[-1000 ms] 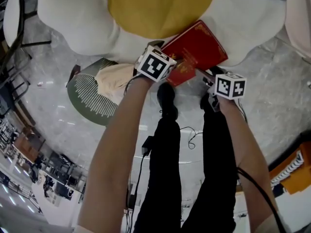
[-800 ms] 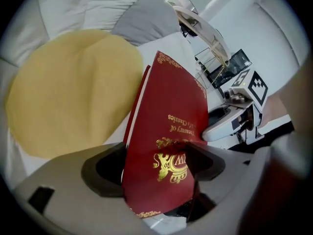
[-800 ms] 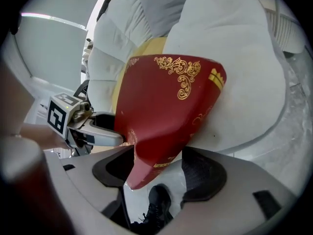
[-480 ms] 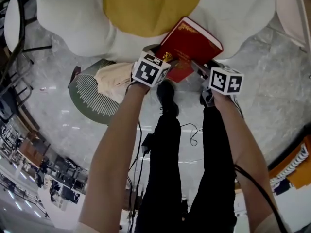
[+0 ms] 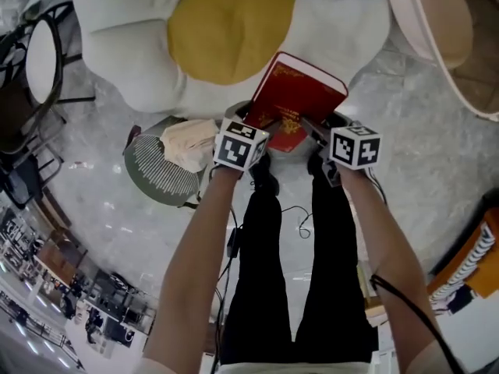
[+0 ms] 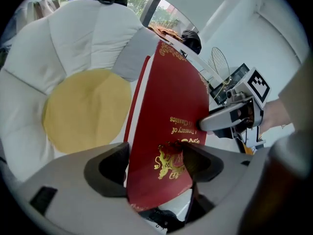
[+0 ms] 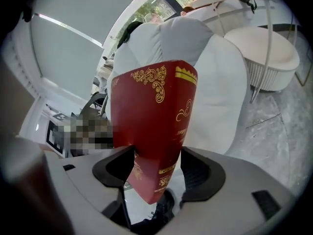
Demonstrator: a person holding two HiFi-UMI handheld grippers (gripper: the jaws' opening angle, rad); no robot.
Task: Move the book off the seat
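Note:
A red hardback book (image 5: 300, 100) with gold print hangs tilted over the front edge of the white flower-shaped seat (image 5: 117, 22) with a yellow centre. My left gripper (image 5: 261, 119) has the book's near left corner between its jaws. In the left gripper view the jaws (image 6: 155, 163) are closing, with the pads against the cover (image 6: 171, 106) and its back. My right gripper (image 5: 312, 123) grips the near right corner; in its own view (image 7: 156, 168) both pads sit against the book (image 7: 151, 111). The right gripper (image 6: 230, 119) also shows in the left gripper view, on the cover's edge.
A green ribbed round stool (image 5: 152, 178) with a cream cloth (image 5: 187, 142) stands left of my legs. A black chair (image 5: 39, 61) is at far left, and a round white table (image 5: 437, 29) at upper right. Cables (image 5: 300, 216) trail on the marble floor.
Both grippers and the book have come a little toward me, away from the seat's centre. The book now stands steeper.

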